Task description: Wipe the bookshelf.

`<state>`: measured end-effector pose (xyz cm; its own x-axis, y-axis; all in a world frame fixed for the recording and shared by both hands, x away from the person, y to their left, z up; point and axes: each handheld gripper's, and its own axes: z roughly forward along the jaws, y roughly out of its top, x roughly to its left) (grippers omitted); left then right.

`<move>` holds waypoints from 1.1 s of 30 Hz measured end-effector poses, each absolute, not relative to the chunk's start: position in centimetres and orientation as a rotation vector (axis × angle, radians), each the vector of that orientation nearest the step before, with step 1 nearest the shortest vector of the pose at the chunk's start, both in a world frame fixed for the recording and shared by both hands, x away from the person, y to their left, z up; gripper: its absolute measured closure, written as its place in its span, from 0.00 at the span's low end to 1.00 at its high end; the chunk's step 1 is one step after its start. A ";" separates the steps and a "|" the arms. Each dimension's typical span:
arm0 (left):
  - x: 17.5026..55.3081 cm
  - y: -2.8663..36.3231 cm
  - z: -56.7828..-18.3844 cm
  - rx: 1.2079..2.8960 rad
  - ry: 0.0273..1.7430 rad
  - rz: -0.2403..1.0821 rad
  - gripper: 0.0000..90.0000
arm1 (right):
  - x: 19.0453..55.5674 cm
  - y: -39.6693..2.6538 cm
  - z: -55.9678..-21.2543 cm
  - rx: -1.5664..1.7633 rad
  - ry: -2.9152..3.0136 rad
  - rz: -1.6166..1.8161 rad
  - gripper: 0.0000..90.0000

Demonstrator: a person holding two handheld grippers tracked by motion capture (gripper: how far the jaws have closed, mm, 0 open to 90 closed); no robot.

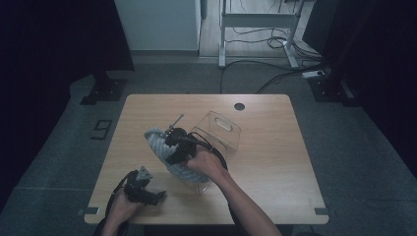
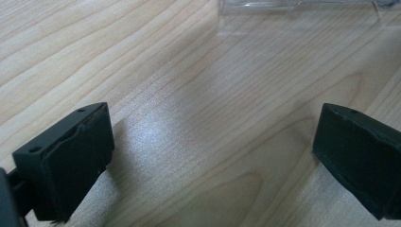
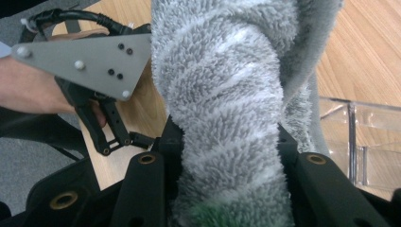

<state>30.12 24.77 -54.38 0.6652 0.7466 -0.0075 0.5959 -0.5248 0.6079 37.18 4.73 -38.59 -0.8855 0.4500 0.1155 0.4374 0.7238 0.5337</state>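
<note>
Right jaws: the right gripper (image 3: 227, 189) is clamping a rolled grey fleece towel (image 3: 227, 94), pads pressing into its pile on both sides.
Left jaws: the left gripper (image 2: 213, 161) is standing wide with nothing between, pointing along bare wood.
Towel position: it is hanging over the middle of the desk, touching the near side of the clear plastic box (image 1: 219, 135), not inside it.
Step in hand: judging by the box lying close, the towel is being carried toward it for stowing.
Next move: probably needs the roll lined up with the box opening; the left gripper may need to steady the box.
Surface: the light wooden desk (image 1: 265, 167) is otherwise carrying little.
Room: grey floor, cables, a white frame behind, dark surroundings.
</note>
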 end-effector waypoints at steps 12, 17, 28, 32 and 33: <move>30.2 24.8 -54.4 2.295 1.038 0.344 0.00 | 35.6 2.6 -38.7 0.727 2.894 0.896 0.66; 30.2 24.8 -54.4 2.294 1.041 0.347 0.00 | 34.9 1.4 -38.9 0.728 2.891 0.916 0.65; 30.2 24.8 -54.4 2.295 1.044 0.351 0.00 | 32.9 -1.3 -39.3 0.715 2.878 0.936 0.65; 30.2 24.8 -54.4 2.295 1.043 0.350 0.00 | 32.3 -2.1 -39.7 0.720 2.874 0.949 0.64; 30.2 24.8 -54.4 2.295 1.043 0.351 0.00 | 32.2 -2.4 -39.8 0.727 2.875 0.955 0.64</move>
